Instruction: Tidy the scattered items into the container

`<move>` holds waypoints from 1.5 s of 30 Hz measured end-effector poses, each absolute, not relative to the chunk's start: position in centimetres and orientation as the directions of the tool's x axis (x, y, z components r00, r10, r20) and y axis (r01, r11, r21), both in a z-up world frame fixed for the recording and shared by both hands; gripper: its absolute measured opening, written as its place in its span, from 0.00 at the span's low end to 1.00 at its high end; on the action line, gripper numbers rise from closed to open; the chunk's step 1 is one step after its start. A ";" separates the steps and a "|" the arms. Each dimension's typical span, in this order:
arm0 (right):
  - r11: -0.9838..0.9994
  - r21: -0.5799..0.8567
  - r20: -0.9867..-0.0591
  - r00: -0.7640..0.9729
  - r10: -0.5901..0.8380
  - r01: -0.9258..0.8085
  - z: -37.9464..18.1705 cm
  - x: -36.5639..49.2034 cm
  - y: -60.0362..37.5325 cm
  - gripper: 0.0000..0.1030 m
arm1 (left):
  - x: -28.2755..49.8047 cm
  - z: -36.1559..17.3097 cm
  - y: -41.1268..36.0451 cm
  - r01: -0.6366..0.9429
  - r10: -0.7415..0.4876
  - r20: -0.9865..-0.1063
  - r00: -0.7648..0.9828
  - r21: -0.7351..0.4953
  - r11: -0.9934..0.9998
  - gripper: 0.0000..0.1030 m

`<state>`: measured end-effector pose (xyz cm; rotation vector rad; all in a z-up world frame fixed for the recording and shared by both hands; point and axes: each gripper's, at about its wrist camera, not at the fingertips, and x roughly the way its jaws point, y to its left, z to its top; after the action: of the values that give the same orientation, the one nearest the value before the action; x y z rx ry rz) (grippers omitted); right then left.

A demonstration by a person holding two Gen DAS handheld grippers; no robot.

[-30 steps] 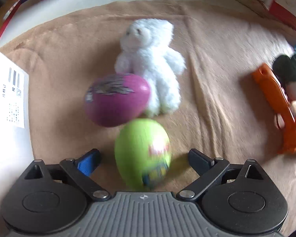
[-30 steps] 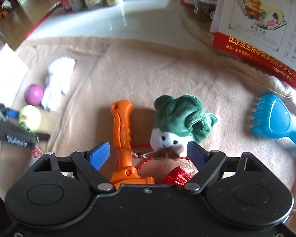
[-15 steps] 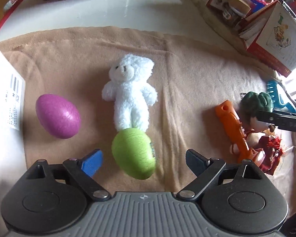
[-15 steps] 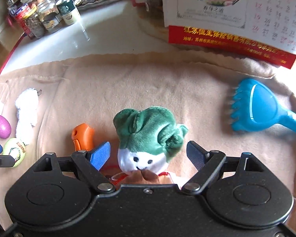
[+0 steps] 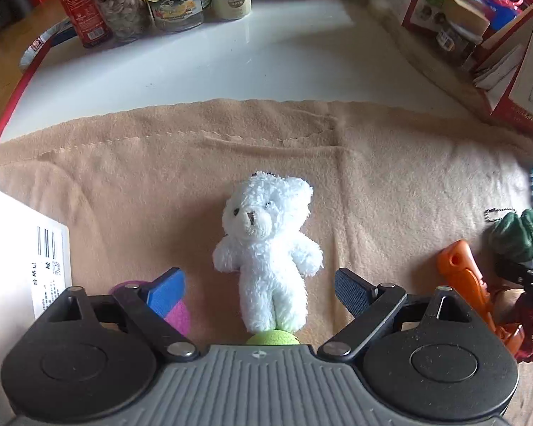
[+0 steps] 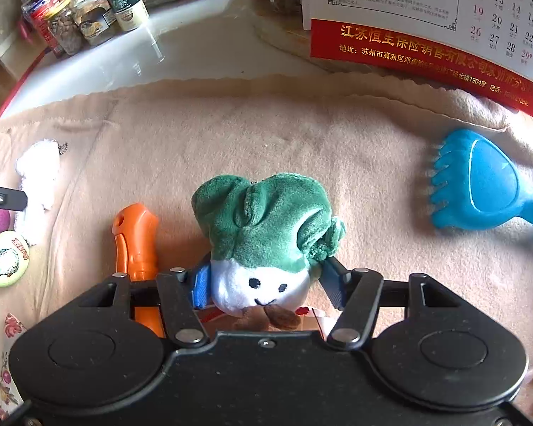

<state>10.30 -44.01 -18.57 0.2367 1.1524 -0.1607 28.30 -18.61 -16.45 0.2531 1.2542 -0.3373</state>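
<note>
In the left wrist view a white plush bear point(image 5: 263, 248) lies on the tan cloth point(image 5: 373, 163), its legs between the fingers of my open left gripper point(image 5: 261, 294). A green egg point(image 5: 272, 338) and a purple egg point(image 5: 177, 316) peek out under the gripper. The white box point(image 5: 17, 266) stands at the left. In the right wrist view my right gripper point(image 6: 266, 284) is shut on the white base of a green plush vegetable point(image 6: 263, 220). An orange tool point(image 6: 136, 241) lies beside it.
A blue toy rake point(image 6: 479, 184) lies on the cloth at the right. A red-edged calendar point(image 6: 426, 35) stands behind it. Jars and cans point(image 5: 152, 0) stand on the white tabletop beyond the cloth. Boxes point(image 5: 444, 10) crowd the back right.
My left gripper has moved forward past the eggs so that the bear's legs lie between its fingers. My right gripper has closed on the green plush vegetable.
</note>
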 end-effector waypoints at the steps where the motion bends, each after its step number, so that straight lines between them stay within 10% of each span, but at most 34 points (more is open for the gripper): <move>1: 0.964 0.102 -0.916 0.400 -0.005 0.244 -18.7 10.3 -44.0 0.57 | 28.3 -17.0 -19.0 0.394 -0.104 -0.957 0.271 0.012 0.919 0.89; 10: 0.970 0.105 -0.914 0.405 0.007 0.218 -18.8 10.4 -44.0 0.60 | 27.7 -19.2 -21.3 0.458 -0.087 -0.952 0.293 0.060 0.887 0.82; 13: 0.969 0.114 -0.912 0.410 0.014 0.220 -18.8 10.4 -44.2 0.62 | 27.4 -18.6 -20.9 0.453 -0.106 -0.944 0.312 0.050 0.890 0.61; 22: 0.950 0.144 -0.897 0.442 0.007 0.277 -18.5 10.6 -44.6 0.85 | 27.1 -18.3 -20.2 0.439 -0.150 -0.945 0.291 -0.008 0.898 0.41; 25: 0.938 0.186 -0.891 0.452 0.036 0.293 -18.6 10.6 -44.9 0.76 | 27.0 -18.3 -20.2 0.446 -0.151 -0.945 0.290 -0.006 0.895 0.40; 26: 0.942 0.160 -0.895 0.446 0.012 0.296 -18.6 10.7 -44.7 0.57 | 27.0 -18.3 -20.1 0.446 -0.154 -0.944 0.290 -0.008 0.895 0.39; 45: 0.965 0.144 -0.824 0.567 -0.005 0.218 -9.9 6.3 -41.8 0.55 | 21.2 -6.9 -18.0 0.492 -0.275 -0.870 0.409 -0.044 0.870 0.37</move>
<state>6.34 -41.83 -9.86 0.2407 0.9618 -0.1327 21.16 -17.97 -6.86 0.2328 1.0440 -0.4884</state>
